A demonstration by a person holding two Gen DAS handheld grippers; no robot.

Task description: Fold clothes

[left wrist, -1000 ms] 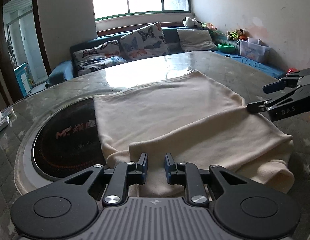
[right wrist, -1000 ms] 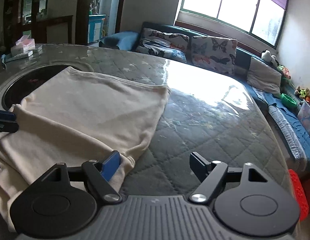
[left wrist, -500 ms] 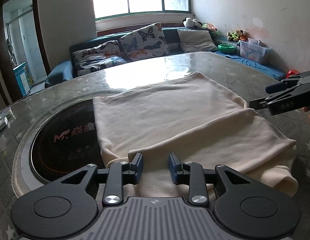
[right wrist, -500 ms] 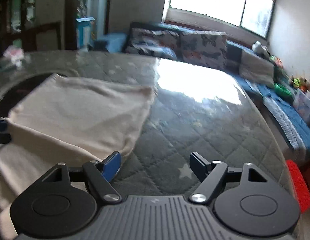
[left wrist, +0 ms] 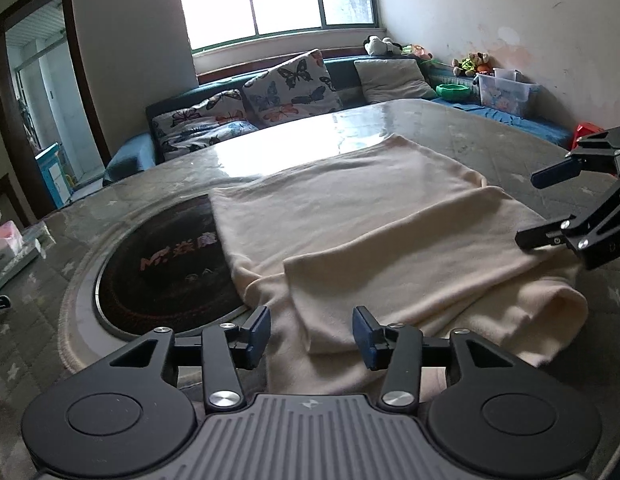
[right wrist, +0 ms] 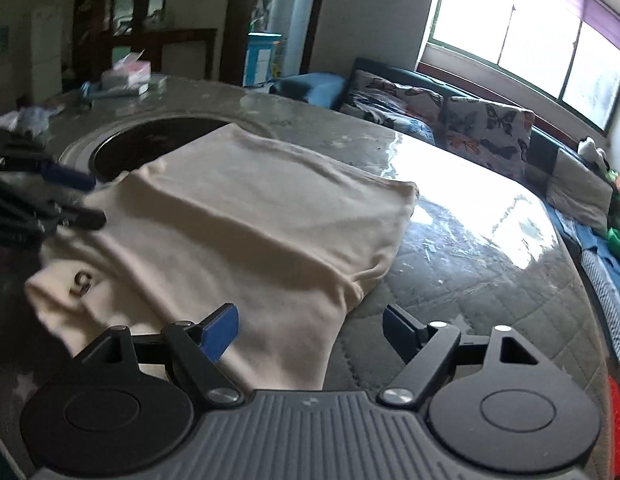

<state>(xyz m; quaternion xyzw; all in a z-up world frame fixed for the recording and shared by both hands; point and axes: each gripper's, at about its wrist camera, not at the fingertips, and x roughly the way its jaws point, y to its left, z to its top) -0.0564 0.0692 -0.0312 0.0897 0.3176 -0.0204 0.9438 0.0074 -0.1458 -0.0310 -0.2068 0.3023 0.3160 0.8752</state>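
Lying folded on the quilted, glossy counter, a cream, soft-knit garment is seen, its far left corner draped over the round black cooktop set into the counter. Nearest the garment's doubled front edge, the left claw is held parted and empty. At the garment's right edge, the right claw is spread wide, gripping nothing.

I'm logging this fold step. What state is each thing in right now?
Cream garment: one flap folded over, lying on the table.
Left gripper: open, empty, fingers over the garment's near edge.
Right gripper: open, empty, at the garment's edge.
Round cooktop: partly covered by the garment.
Table: carries the garment.
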